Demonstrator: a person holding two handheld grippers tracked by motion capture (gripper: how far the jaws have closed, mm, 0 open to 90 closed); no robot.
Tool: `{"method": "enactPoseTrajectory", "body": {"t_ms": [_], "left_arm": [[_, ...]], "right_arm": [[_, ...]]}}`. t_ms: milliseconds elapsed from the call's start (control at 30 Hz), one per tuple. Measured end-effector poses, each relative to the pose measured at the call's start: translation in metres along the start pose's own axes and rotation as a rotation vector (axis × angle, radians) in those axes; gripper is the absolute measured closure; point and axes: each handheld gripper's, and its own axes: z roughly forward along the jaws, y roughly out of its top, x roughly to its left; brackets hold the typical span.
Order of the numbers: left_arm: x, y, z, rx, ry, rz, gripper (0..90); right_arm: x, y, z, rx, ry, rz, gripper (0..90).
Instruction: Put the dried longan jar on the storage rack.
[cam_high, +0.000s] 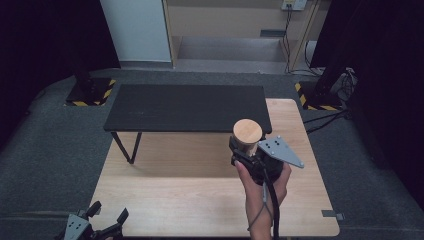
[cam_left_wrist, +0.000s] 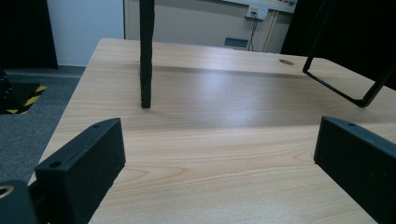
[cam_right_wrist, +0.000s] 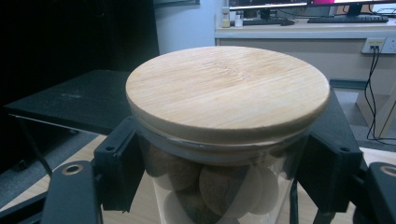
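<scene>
Step in hand, as I judge it: a carry; the right gripper (cam_high: 246, 150) has a glass jar (cam_right_wrist: 219, 186) clamped between its jaws, held near the front edge of the black shelf (cam_high: 185, 106), toward that shelf's right end. Whether the jar hangs in the air or rests on the wooden table (cam_high: 165, 200) I cannot tell from the high view (the hand (cam_high: 262, 192) and gripper body cover its base).

Jar: upright, wooden lid (cam_right_wrist: 228, 91) seated on top, rounded brown and pale pieces inside; in the right gripper view the two black jaws press on the glass just beneath the lid's rim, one on each side; the lid itself is untouched by them.

Left gripper (cam_high: 106, 216): low at the near left corner of the table, well apart from the jar; its jaws stand wide apart with nothing between them, bare tabletop ahead and a leg of the shelf (cam_left_wrist: 146, 51) farther off.

Next move, a guess: setting the jar on the shelf top; that calls for keeping it level, bringing its base above the shelf's edge, lowering until it bears, and only then parting the jaws.
</scene>
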Motion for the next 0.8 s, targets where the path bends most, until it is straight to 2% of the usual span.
{"method": "enactPoseTrajectory", "body": {"t_ms": [333, 800], "left_arm": [[-0.001, 0.001, 0.002, 0.003, -0.004, 0.001, 0.8], [-0.003, 0.004, 0.008, 0.011, -0.011, -0.001, 1.1]], "right_arm": [[-0.010, 0.017, 0.023, 0.017, -0.012, -0.005, 25.4], [-0.027, 0.029, 0.065, 0.044, -0.042, -0.016, 25.4]]}}
